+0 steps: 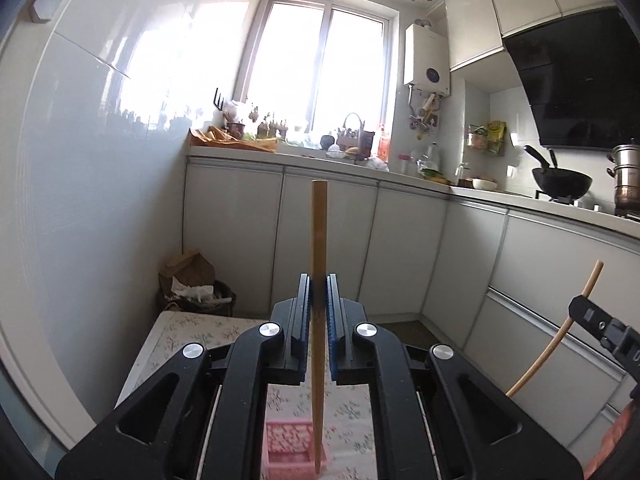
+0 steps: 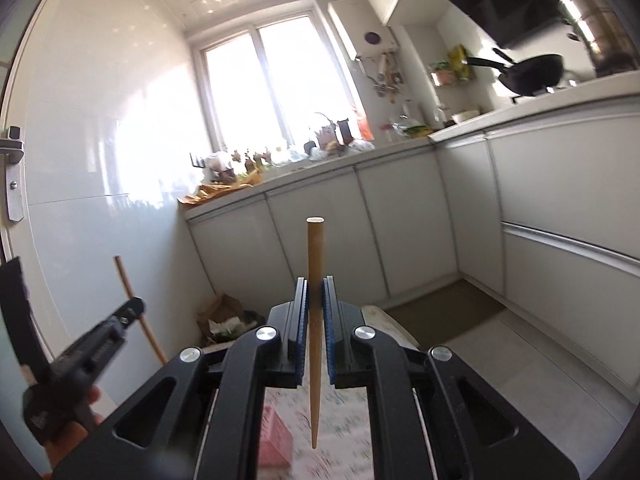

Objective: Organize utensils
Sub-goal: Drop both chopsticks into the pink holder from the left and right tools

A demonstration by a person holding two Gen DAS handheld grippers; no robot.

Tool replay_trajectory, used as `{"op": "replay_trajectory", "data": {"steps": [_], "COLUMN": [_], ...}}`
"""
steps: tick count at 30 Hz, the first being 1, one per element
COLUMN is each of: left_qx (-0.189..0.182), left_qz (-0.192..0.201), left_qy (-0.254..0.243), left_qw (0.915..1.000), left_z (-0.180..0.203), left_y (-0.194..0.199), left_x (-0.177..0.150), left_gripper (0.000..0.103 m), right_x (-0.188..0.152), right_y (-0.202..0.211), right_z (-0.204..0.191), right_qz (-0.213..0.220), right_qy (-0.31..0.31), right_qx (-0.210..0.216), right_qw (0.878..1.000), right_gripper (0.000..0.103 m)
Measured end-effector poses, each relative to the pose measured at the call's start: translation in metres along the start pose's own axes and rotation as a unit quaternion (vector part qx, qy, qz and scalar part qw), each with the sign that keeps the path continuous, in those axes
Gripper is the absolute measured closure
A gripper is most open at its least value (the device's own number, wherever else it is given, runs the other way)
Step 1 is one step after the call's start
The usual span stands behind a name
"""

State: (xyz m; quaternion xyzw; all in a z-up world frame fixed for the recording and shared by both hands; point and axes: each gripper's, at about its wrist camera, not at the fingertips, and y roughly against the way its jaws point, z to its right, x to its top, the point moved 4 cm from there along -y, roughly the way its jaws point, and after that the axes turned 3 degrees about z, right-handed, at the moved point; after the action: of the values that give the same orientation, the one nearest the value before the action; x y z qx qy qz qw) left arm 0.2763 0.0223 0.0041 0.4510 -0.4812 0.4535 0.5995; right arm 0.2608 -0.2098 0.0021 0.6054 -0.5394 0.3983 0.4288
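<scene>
1. The left gripper [image 1: 319,292] is clamped on a wooden chopstick [image 1: 318,280], its blue ribbed pads pressing the stick from both sides. The stick stands upright, blunt end up, thin end down over a pink basket [image 1: 291,454].
2. The right gripper [image 2: 316,296] is likewise clamped on a second chopstick [image 2: 314,320], also upright, with its round flat end on top and its tapered tip hanging above the table.
3. Only the left wrist view shows the basket sharply: pink plastic, rectangular, with lattice walls, standing on a floral-patterned tablecloth [image 1: 192,332]. In the right wrist view the basket is a blurred pink block at the near left, and the cloth is smeared.
4. Each view catches the other tool from the side. From the left wrist, the right gripper sits at the far right edge with its chopstick slanting up through it. From the right wrist, the left gripper appears at the near left with its stick leaning, and part of a hand [image 2: 86,408] behind it.
5. Both sticks are smooth, light-brown wood, round in section, narrowing toward one end.
6. Beyond the table, both views show glossy white cabinets, a bright window [image 1: 316,68], a cluttered counter, and a black wok [image 1: 560,184] on the stove at right. A bin holding a brown paper bag [image 1: 188,272] stands by the left wall.
</scene>
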Motion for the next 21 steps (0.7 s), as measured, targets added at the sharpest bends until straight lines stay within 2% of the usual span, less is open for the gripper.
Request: {"op": "replay_trajectory", "data": {"steps": [5,9,11,12,13,17,19,20,21], "left_qx": [0.014,0.014,0.017,0.018,0.024,0.023,0.036,0.04,0.045], "left_qz": [-0.004,-0.029,-0.039,-0.04,-0.035,-0.006,0.012,0.024,0.035], "left_qy": [-0.006,0.004,0.008,0.014,0.021,0.04,0.038,0.042,0.047], "left_qw": [0.9999,0.9995,0.9991,0.9989,0.9989,0.9989,0.9985,0.9981,0.9973], "left_z": [-0.015,-0.027,-0.031,-0.032,-0.035,-0.043,-0.048,-0.052,-0.055], "left_y": [-0.041,-0.066,-0.066,-0.064,-0.059,-0.034,-0.02,-0.012,-0.004], "left_x": [-0.019,-0.049,-0.059,-0.06,-0.06,-0.039,-0.021,-0.014,-0.007], "left_gripper": [0.096,0.094,0.075,0.049,0.039,0.04,0.038,0.037,0.03], "right_x": [-0.013,-0.035,-0.043,-0.047,-0.05,-0.056,-0.057,-0.057,-0.058], "right_y": [-0.03,-0.051,-0.059,-0.063,-0.065,-0.074,-0.075,-0.075,-0.076], "right_z": [-0.019,-0.028,-0.032,-0.034,-0.036,-0.046,-0.054,-0.056,-0.061], "right_qz": [0.0,-0.013,-0.018,-0.02,-0.02,-0.025,-0.023,-0.023,-0.022], "right_qy": [0.004,0.003,0.003,0.005,0.005,0.005,0.006,0.007,0.008], "right_qx": [0.017,0.028,0.033,0.035,0.035,0.044,0.049,0.051,0.054], "right_qw": [1.0,1.0,0.999,0.999,0.999,0.999,0.999,0.998,0.998], "right_gripper": [0.095,0.095,0.095,0.095,0.095,0.095,0.095,0.095,0.095]}}
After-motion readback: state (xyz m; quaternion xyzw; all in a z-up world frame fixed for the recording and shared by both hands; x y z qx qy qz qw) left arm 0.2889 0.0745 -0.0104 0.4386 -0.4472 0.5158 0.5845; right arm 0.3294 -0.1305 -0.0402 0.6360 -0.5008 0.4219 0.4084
